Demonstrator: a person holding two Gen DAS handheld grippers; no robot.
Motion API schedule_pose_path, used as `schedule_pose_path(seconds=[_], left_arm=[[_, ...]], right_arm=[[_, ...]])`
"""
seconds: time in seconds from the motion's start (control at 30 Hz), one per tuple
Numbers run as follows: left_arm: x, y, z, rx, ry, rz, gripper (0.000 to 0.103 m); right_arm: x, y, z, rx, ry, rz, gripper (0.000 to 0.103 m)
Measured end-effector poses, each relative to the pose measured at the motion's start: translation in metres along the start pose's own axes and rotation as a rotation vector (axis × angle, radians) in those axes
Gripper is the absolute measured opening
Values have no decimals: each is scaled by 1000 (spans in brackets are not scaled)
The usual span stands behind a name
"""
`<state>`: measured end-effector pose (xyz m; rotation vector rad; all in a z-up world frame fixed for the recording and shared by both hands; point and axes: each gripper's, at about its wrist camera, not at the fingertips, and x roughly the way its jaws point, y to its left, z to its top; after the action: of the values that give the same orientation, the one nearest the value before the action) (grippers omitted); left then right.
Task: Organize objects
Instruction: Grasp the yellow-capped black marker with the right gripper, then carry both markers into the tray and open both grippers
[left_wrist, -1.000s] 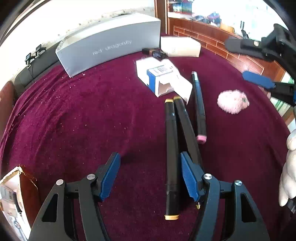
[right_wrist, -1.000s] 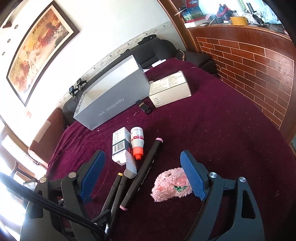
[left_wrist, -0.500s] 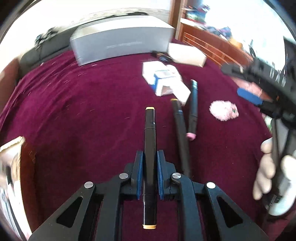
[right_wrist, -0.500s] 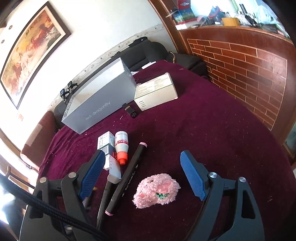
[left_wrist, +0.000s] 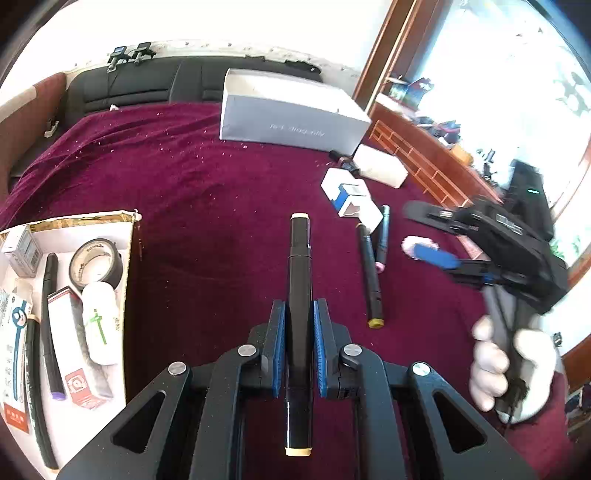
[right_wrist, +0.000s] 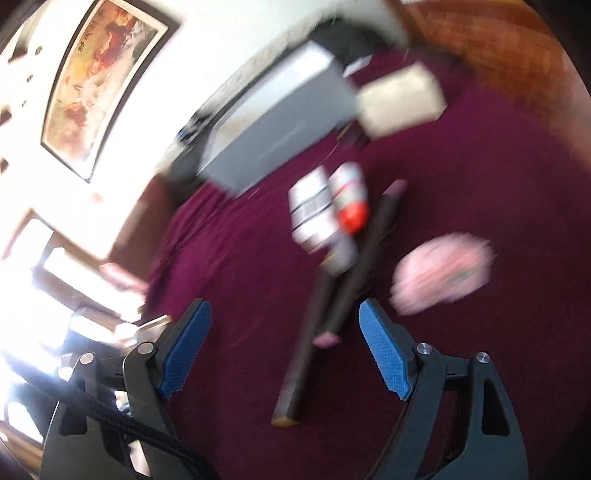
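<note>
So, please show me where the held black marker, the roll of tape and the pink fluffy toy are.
held black marker (left_wrist: 300, 266), left wrist view, upper barrel.
roll of tape (left_wrist: 96, 263), left wrist view, its rim.
pink fluffy toy (right_wrist: 443, 273), right wrist view, blurred body.

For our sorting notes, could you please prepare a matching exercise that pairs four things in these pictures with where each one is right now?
Things:
1. cream-capped marker
2. tape roll
3. pink plush toy
4. yellow-capped marker

Places:
A. lying loose on the maroon cloth, beside a pink-capped marker
B. clamped in the left gripper
C. inside the open box at the left
D. on the cloth, ahead of the open right gripper

Pairs: 1-B, 2-C, 3-D, 4-A
</note>
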<state>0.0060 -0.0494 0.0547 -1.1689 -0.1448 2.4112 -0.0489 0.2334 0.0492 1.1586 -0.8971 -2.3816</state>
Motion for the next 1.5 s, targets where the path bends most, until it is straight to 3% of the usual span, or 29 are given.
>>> schedule_pose_path(seconds=[0.1, 0.27, 0.4, 0.47, 0.57, 0.6, 0.77, 0.87, 1.1, 1.27, 1.5], left_arm=[[-11, 9, -7, -18, -6, -39, 11], [-33, 33, -10, -32, -38, -47, 11], [-41, 52, -11, -67, -54, -62, 11], [-43, 60, -15, -87, -59, -76, 11], [-44, 68, -20, -107, -57, -96, 11], [-44, 70, -22, -113, -55, -101, 11], [-45, 76, -23, -132, -59, -113, 11], [-52, 79, -26, -139, -72, -109, 12], [-77, 87, -35, -171, -111, -90, 12], [-101, 87, -45, -172, -157, -67, 12], [-138, 99, -62, -194, -206, -3, 12]], right_arm=[[26, 2, -1, 54, 82, 42, 83], [51, 14, 0, 5, 132, -87, 78], [67, 30, -4, -75, 175, -276, 78], [72, 38, -8, -108, 188, -376, 70], [75, 47, -18, -179, 179, -523, 46], [75, 50, -22, -206, 174, -567, 44], [72, 56, -38, -258, 126, -679, 25], [68, 56, -37, -235, 111, -666, 13], [55, 57, -50, -162, 117, -538, 12], [33, 63, -67, -98, 109, -382, 12], [5, 83, -95, -7, 114, -100, 13]])
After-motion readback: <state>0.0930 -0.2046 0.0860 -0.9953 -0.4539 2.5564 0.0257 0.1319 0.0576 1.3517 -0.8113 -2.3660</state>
